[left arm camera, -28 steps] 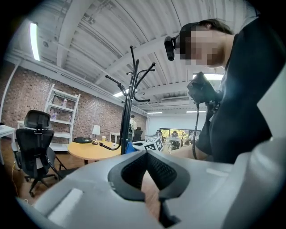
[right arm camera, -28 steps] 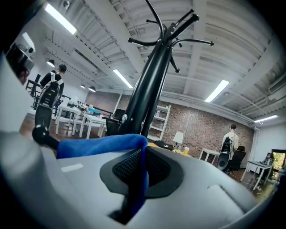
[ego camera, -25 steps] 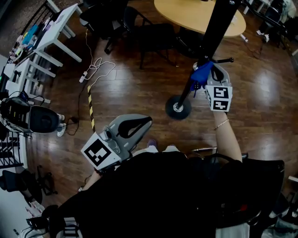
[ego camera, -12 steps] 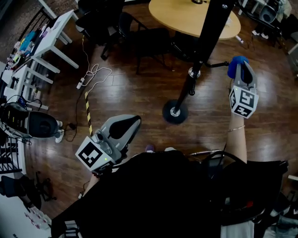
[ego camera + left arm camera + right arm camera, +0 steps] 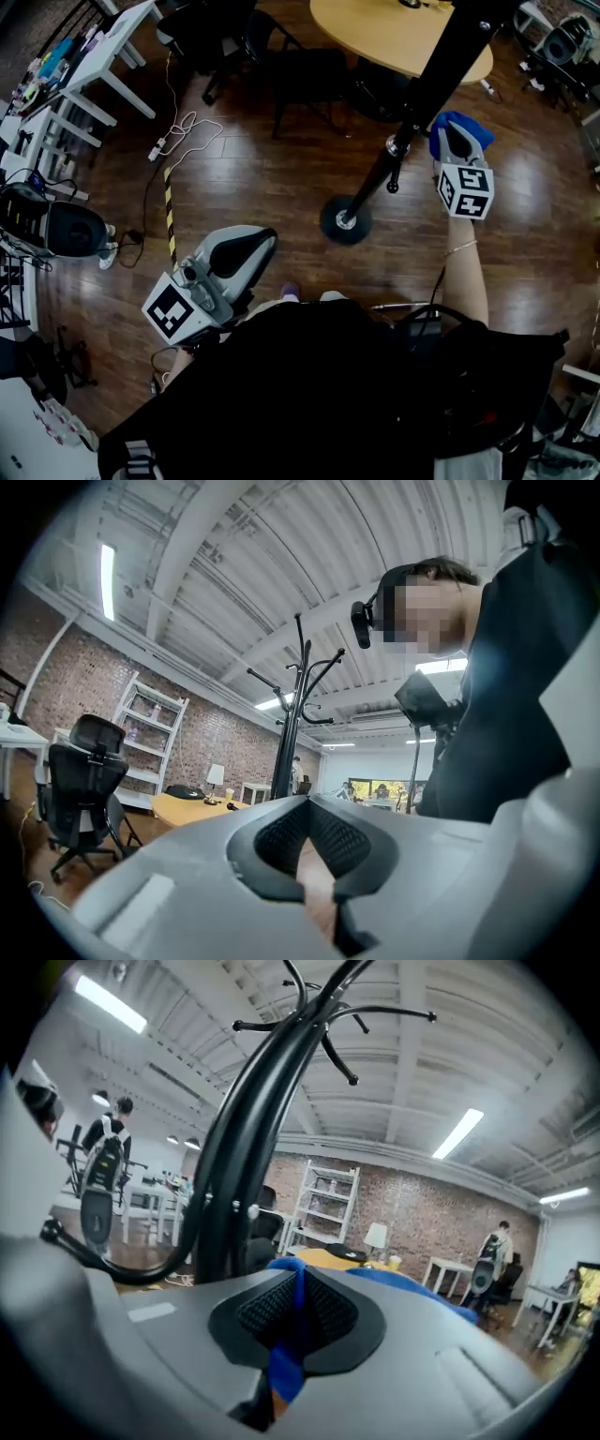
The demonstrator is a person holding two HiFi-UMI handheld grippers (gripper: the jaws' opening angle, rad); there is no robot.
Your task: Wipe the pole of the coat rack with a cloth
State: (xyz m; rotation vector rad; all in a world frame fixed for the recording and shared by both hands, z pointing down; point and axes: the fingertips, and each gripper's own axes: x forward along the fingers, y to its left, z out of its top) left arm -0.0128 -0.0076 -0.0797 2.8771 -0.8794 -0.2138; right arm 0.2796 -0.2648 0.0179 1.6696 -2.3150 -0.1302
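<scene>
The black coat rack pole (image 5: 427, 89) rises from a round base (image 5: 345, 223) on the wood floor. My right gripper (image 5: 450, 139) is shut on a blue cloth (image 5: 457, 122) and hovers just right of the pole, beside its metal collar (image 5: 397, 146). In the right gripper view, the cloth (image 5: 292, 1330) is pinched between the jaws, and the pole (image 5: 246, 1162) stands to their left. My left gripper (image 5: 255, 246) is low at the left, far from the pole, shut with nothing in it. From the left gripper (image 5: 314, 860), the coat rack (image 5: 289, 728) shows further off.
A round wooden table (image 5: 394, 33) stands behind the pole. Black office chairs (image 5: 309, 80) sit left of it. A white shelf unit (image 5: 89, 70) and a white cable (image 5: 187, 131) lie at the far left. A yellow-black strip (image 5: 171, 211) marks the floor.
The right gripper, with the cloth, left the pole's lower part, swung out to the right, and has now come back close to the pole higher up. The left gripper barely moved.
</scene>
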